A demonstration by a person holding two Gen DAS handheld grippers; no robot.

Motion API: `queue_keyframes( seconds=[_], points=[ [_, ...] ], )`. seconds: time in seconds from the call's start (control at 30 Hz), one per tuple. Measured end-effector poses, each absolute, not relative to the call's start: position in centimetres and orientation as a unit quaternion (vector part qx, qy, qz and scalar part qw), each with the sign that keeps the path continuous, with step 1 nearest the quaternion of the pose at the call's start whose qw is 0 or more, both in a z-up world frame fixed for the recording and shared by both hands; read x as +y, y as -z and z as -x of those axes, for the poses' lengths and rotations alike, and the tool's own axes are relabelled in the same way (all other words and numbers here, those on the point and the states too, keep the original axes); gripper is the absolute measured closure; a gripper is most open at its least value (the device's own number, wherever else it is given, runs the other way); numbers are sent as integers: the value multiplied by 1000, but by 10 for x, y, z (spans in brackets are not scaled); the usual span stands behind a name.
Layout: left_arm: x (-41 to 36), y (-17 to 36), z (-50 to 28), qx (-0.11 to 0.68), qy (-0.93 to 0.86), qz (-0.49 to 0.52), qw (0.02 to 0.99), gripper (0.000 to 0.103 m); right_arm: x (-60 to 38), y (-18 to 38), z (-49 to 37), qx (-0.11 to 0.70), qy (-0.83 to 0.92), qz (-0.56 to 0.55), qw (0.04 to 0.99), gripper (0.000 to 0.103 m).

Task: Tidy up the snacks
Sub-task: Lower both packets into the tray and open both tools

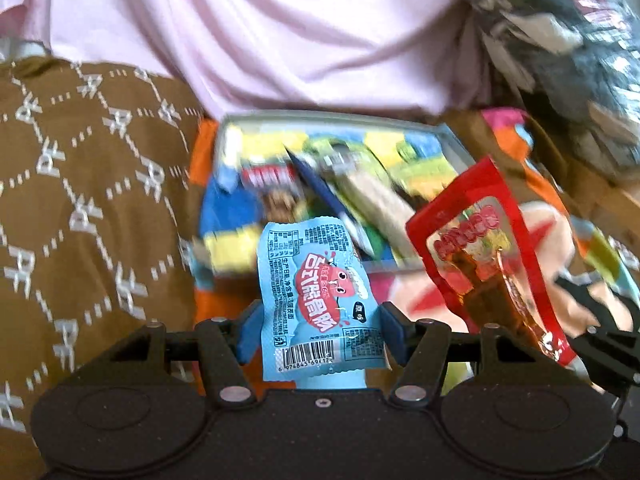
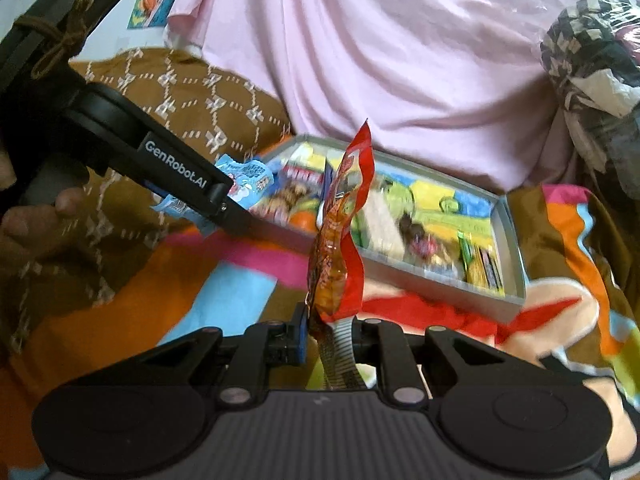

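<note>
1. Pink sheet (image 2: 400, 60): fills the 12 o'clock half of both wrist views, draped and creased, behind everything else.
2. Brown patterned cloth (image 1: 80, 200): 9 o'clock in the left wrist view, 10 o'clock in the right. Lies against the sheet.
3. Multicoloured blanket (image 2: 240, 280): orange, pink, blue and red patches. It carries the tray.
4. Grey tray (image 2: 516, 240): shallow, rectangular, at 1 to 2 o'clock from centre in the right wrist view and at centre in the left. Holds mixed snack packets (image 2: 400, 216); motion blur hides their labels.
5. Left gripper (image 1: 320, 332): jaws part-closed, pressed on both side edges of a light blue sachet (image 1: 316, 292). The sachet stands upright, barcode end nearest the camera, red cartoon print at mid-height. Seen from the right wrist, this gripper (image 2: 224, 200) reaches in from 9 o'clock, the sachet (image 2: 244, 180) at the tray's 9 o'clock corner; above or just outside the rim, cannot tell.
6. Right gripper (image 2: 328, 336): jaws nearly closed, clamped on the lower end of a red packet (image 2: 340, 232). The packet stands upright and twisted, clear window showing orange-brown contents, in front of the tray's near wall. In the left wrist view it (image 1: 492, 248) sits at 3 o'clock, near the sachet, not touching.
</note>
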State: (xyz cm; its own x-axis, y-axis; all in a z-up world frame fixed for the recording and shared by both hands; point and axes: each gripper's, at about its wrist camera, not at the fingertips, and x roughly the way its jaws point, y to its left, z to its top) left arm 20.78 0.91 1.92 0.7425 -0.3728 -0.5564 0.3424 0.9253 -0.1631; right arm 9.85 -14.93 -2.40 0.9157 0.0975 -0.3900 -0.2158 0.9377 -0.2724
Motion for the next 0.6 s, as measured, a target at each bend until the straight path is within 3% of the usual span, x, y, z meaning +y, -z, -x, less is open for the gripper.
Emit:
queue_keyframes(
  seconds=[0.37,0.43,0.6],
  points=[
    [-20,-50,-316,305,154,15,940,39,-179,-31,-218,191,-63,142,969,85],
    [-26,-48,-333,314,149,13,937,50,-188,-33,-243,203,-48,135,969,85],
    [-33,-35,-356,337,134,8,932,48,-202,-27,-287,235,-26,136,962,85]
  ],
)
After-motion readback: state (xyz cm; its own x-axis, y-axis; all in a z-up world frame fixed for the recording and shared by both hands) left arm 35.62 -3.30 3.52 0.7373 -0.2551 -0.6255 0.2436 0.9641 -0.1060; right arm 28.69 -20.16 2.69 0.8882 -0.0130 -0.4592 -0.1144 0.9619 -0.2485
